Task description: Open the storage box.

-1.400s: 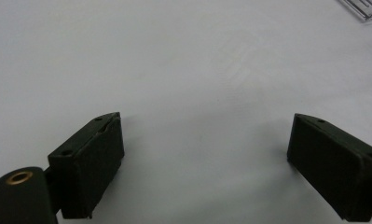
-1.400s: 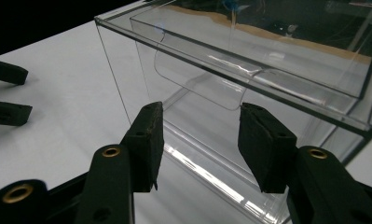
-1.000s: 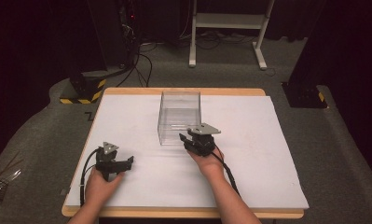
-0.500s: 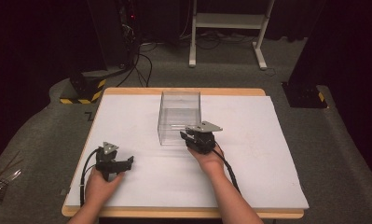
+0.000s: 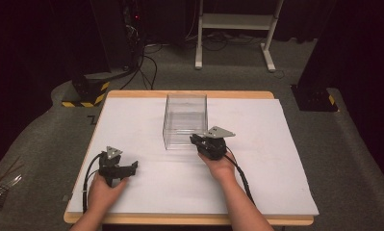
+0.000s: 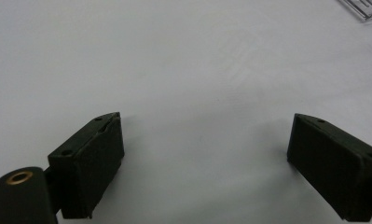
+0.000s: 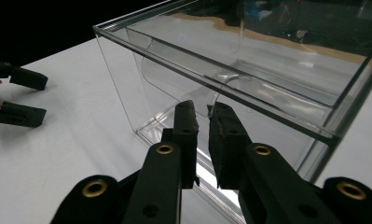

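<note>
A clear, empty plastic box (image 5: 185,115) stands at the middle of the white table top (image 5: 276,183). My right gripper (image 5: 195,139) sits at the box's near right corner. In the right gripper view its jaws (image 7: 202,109) have just been closing and stand almost together. Only a thin slit is left and I see nothing in it, while the tips lie against the near wall of the box (image 7: 267,60). My left gripper (image 5: 132,166) rests on the table at the near left, pointing right. It is open, with bare table between its jaws (image 6: 204,140).
A corner of the box (image 6: 363,9) shows at the top right of the left gripper view. The left gripper (image 7: 20,93) appears far off in the right gripper view. Beyond the table lie grey carpet, cables and a white stand (image 5: 235,29).
The right gripper's jaws have drawn together at the box's near wall. Both hands have stayed about where they were, and the box has not shifted.
</note>
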Demonstrator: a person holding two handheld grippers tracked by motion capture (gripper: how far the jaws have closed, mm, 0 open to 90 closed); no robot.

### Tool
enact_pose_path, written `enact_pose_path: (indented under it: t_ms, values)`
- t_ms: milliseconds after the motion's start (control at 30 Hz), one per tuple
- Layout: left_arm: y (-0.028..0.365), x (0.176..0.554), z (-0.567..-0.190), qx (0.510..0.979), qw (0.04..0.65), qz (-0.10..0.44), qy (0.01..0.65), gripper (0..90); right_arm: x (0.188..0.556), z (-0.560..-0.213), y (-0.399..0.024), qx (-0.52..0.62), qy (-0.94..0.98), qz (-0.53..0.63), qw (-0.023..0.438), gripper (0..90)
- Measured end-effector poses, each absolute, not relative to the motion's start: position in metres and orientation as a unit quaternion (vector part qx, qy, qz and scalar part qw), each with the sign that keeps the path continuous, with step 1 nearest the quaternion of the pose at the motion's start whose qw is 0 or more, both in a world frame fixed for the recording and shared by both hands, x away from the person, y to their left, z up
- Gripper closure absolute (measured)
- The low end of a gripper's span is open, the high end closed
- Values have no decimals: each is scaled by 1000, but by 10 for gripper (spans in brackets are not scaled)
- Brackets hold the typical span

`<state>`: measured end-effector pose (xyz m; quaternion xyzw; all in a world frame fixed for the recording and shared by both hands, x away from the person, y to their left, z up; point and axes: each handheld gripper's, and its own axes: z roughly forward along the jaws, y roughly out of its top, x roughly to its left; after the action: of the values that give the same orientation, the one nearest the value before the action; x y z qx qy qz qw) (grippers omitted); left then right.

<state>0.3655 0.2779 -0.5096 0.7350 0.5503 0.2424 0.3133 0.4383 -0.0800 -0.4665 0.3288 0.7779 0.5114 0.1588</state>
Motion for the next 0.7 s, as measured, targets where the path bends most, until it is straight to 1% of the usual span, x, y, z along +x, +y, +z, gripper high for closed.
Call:
enact_pose_path:
  t_ms: [167, 200, 300, 367, 400, 533, 700]
  values:
    - [278, 366, -510, 734, 314, 243, 551, 111, 438, -468, -84, 328, 776, 515, 159, 842]
    - [278, 366, -510, 735, 313, 243, 550, 111, 438, -468, -84, 328, 776, 515, 158, 838]
    - [278, 366, -510, 735, 313, 243, 550, 110, 440, -469, -83, 327, 775, 519, 152, 761]
    - [278, 366, -510, 735, 313, 243, 550, 111, 441, -470, -83, 325, 775, 520, 150, 755]
    - [278, 366, -510, 735, 313, 243, 550, 110, 442, -470, -80, 325, 776, 520, 148, 739]
    - [278, 366, -510, 735, 313, 243, 550, 111, 443, -470, -76, 322, 774, 524, 152, 733]
    - [278, 366, -510, 734, 314, 243, 551, 111, 445, -470, -76, 320, 772, 531, 143, 744]
